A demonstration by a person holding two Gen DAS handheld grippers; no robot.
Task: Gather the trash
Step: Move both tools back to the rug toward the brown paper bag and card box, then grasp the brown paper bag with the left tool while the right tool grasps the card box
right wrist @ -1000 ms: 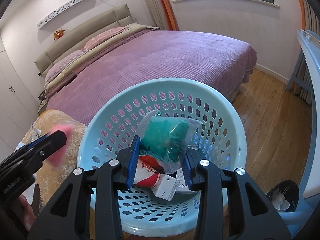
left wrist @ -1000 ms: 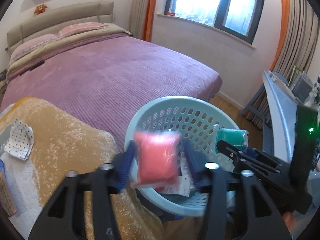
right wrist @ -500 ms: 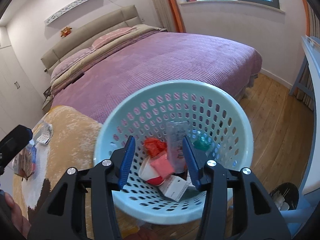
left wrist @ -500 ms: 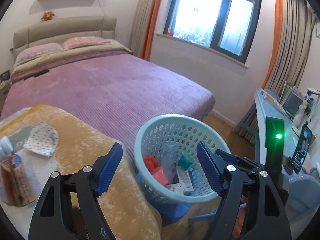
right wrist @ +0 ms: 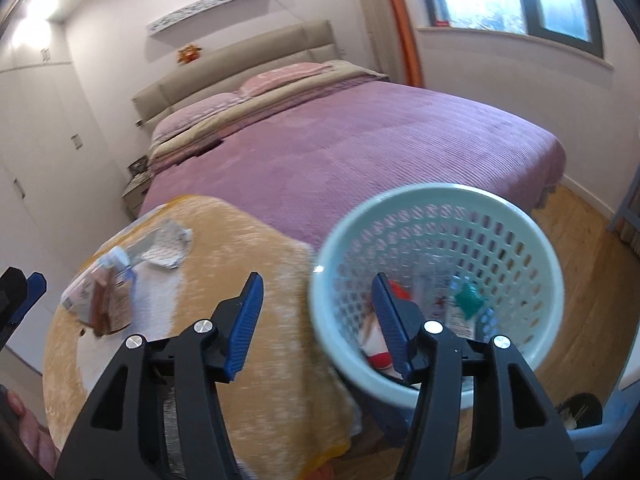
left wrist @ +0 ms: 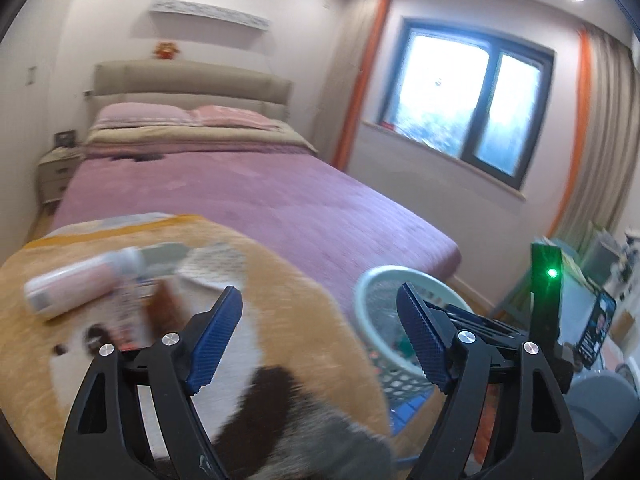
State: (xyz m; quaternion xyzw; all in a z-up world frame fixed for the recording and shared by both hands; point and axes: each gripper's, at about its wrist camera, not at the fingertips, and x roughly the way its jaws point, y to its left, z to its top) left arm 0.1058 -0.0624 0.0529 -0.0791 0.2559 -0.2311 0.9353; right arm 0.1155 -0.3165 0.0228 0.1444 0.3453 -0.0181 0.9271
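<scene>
My left gripper (left wrist: 319, 291) hangs over an orange blanket (left wrist: 280, 300), its jaws opening with nothing between them. On the blanket lie a white and pink bottle (left wrist: 76, 284), a brown packet (left wrist: 160, 304) and a crumpled dotted wrapper (left wrist: 216, 260), all blurred. The pale blue basket (left wrist: 374, 280) stands to the right. My right gripper (right wrist: 316, 280) is above the basket's (right wrist: 440, 196) left rim, jaws opening and empty. Inside the basket lie a red packet (right wrist: 400, 292) and a green packet (right wrist: 468, 300). The bottle (right wrist: 112, 260) and wrapper (right wrist: 168, 244) lie far left.
A purple bed (right wrist: 360, 140) fills the room behind. The basket rests on a blue stool (left wrist: 412, 404). A desk with a phone (left wrist: 600, 328) stands at the right. Wooden floor (right wrist: 592, 280) and a dark bin (right wrist: 580, 412) are to the right. A hand (right wrist: 24, 432) shows at lower left.
The left gripper let go of the pink packet and the right one the green packet, both into the basket. Both grippers opened, rose and swung left toward the orange blanket.
</scene>
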